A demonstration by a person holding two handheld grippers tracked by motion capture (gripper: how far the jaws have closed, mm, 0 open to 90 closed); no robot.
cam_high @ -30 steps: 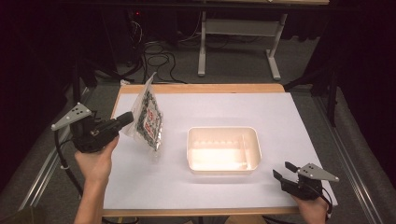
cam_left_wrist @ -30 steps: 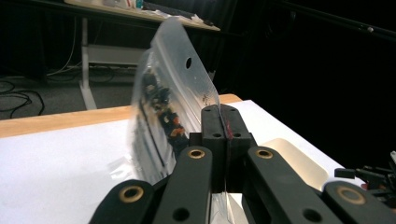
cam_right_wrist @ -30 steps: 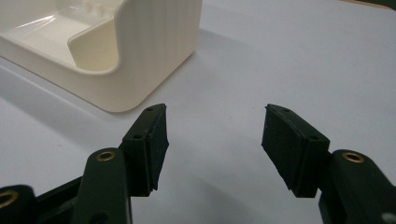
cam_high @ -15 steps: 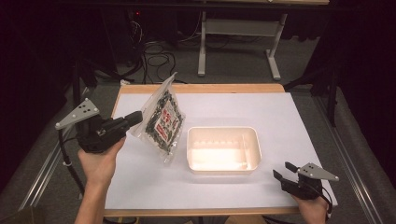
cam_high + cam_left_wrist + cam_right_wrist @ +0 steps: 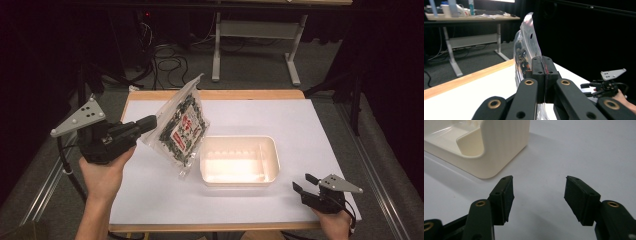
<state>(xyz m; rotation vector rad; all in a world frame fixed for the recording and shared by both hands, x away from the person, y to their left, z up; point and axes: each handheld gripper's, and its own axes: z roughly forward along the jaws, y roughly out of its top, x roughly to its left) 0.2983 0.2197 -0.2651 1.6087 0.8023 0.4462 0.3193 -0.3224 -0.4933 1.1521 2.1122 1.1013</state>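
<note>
A clear plastic bag (image 5: 182, 125) of dark contents with a red and white label hangs in the air just left of the cream tray (image 5: 269, 152), its lower corner near the tray's left edge. My left gripper (image 5: 150, 122) is shut on the bag's left edge. In the left gripper view the jaws pinch the bag (image 5: 525, 50) edge-on at my left gripper (image 5: 544, 75). My right gripper (image 5: 302, 184) rests low at the table's front right, open, with nothing between its jaws. In the right gripper view my right gripper (image 5: 537, 195) points over white tabletop, the tray's corner (image 5: 499, 147) just ahead.
The white tabletop (image 5: 300, 120) has a wooden rim at the back. Behind it stand a desk frame (image 5: 250, 30) and floor cables (image 5: 165, 50). A metal rail (image 5: 40, 185) runs along the table's left side. The tray has a small divider at its right end.
My left gripper has carried the bag right and higher, from the table's left area to beside the tray, tilting it. My right gripper has stayed put.
</note>
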